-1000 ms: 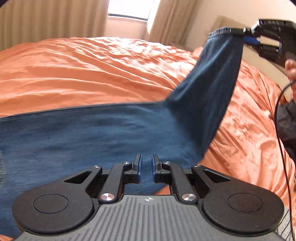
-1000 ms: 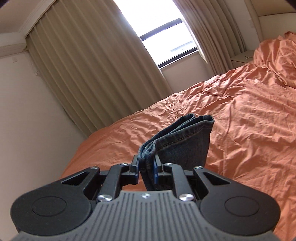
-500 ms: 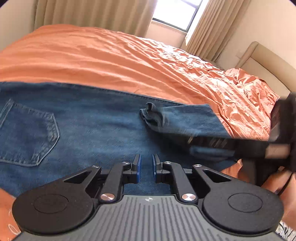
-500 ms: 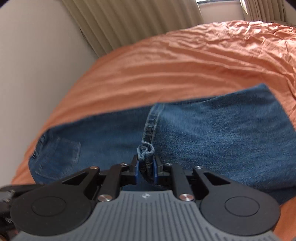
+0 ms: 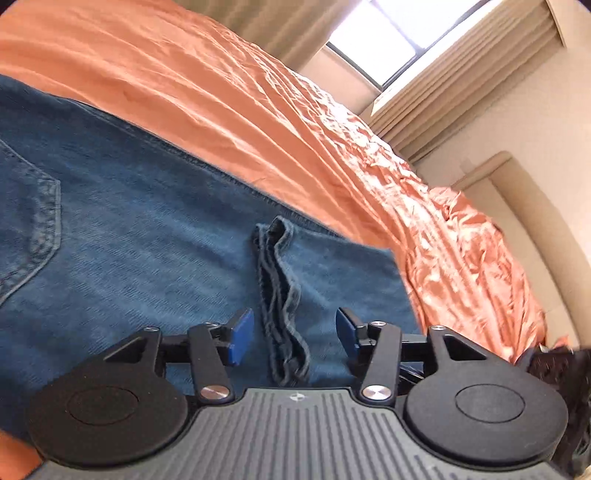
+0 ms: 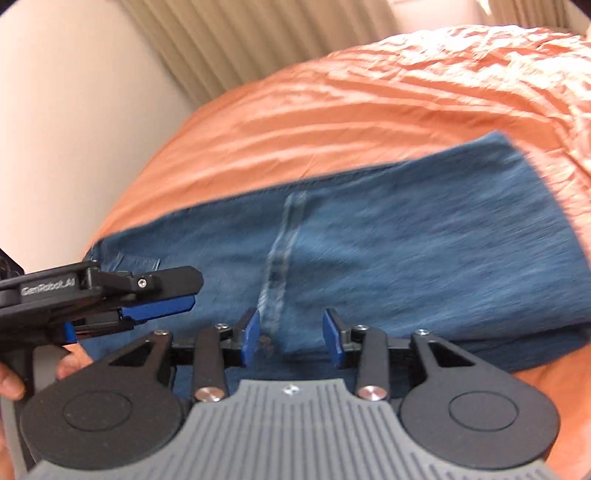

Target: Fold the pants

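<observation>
Jeans folded over on the orange bed, both grippers spread.

The jeans (image 5: pixel 129 229) lie flat on the bedspread (image 5: pixel 258 122), leg hems (image 5: pixel 282 295) doubled back across the thighs. The left gripper (image 5: pixel 294 334) and right gripper (image 6: pixel 290 334) hover above the hems, jaws apart, holding nothing.

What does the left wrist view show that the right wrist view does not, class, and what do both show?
Only the left wrist view shows the window, the beige headboard and the jeans' back pocket. Only the right wrist view shows the left gripper from the side, and the bare wall. Both show the jeans folded on the orange bedsheet, the hem lying across them, curtains, and open jaws, including the right gripper.
</observation>
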`<control>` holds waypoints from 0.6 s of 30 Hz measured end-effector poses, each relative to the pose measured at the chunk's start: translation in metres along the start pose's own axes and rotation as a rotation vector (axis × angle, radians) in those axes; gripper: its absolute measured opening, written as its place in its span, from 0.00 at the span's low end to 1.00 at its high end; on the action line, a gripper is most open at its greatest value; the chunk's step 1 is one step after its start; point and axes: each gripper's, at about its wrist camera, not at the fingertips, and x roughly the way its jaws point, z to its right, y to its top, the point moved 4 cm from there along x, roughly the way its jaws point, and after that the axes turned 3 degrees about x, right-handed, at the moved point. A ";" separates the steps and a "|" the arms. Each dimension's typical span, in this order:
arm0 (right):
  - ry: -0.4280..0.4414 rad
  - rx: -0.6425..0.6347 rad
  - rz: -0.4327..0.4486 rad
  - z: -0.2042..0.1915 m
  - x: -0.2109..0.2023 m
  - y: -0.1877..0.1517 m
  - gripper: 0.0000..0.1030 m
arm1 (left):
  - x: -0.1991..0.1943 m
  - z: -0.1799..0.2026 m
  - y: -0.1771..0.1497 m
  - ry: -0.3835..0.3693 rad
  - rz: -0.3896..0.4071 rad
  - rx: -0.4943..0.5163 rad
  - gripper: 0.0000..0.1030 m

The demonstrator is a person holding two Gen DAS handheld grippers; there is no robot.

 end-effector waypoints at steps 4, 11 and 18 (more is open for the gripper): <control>-0.059 0.036 0.077 0.043 -0.033 0.015 0.35 | 0.033 -0.010 0.011 -0.004 0.008 -0.090 0.59; -0.157 0.139 0.132 0.123 -0.084 0.014 0.35 | 0.087 -0.022 0.020 0.029 -0.028 -0.129 0.34; -0.222 0.133 0.121 0.158 -0.105 -0.001 0.28 | 0.058 0.016 0.024 0.058 0.090 0.056 0.10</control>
